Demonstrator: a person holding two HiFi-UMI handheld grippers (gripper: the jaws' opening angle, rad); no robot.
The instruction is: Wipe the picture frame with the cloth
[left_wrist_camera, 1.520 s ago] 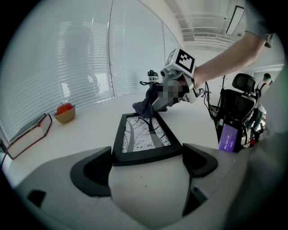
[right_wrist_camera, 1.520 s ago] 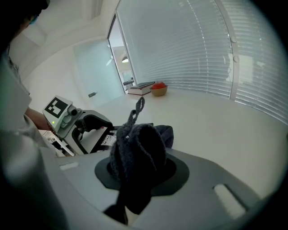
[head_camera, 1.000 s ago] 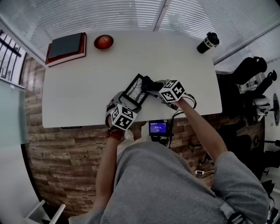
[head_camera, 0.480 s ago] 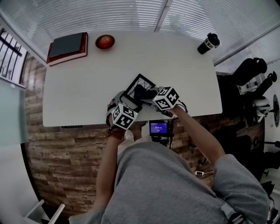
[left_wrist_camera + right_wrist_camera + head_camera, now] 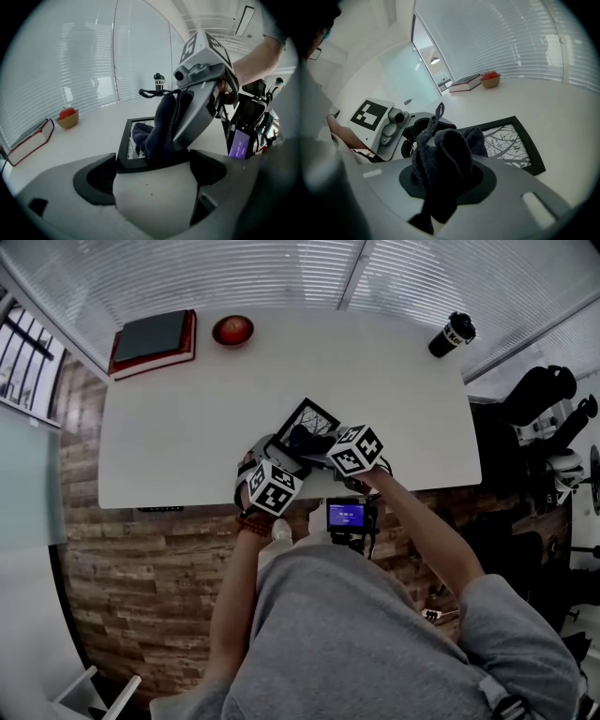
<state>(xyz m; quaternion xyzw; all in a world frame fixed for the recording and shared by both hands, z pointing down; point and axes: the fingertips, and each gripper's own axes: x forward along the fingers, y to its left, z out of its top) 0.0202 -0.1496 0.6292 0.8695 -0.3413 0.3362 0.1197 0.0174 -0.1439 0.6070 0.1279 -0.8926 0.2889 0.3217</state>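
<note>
Left tool has its jaws spread wide, clamped on the near edge of the picture frame, which sits at the front of the white tabletop. Right tool is closed tight on a bunched dark cloth, and that cloth is down on the glass at the frame's near end, just beyond the left tool's jaws.

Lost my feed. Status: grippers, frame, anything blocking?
Left gripper clamped on frame near edge. Right gripper shut on cloth, cloth on frame. Nothing blocking.
</note>
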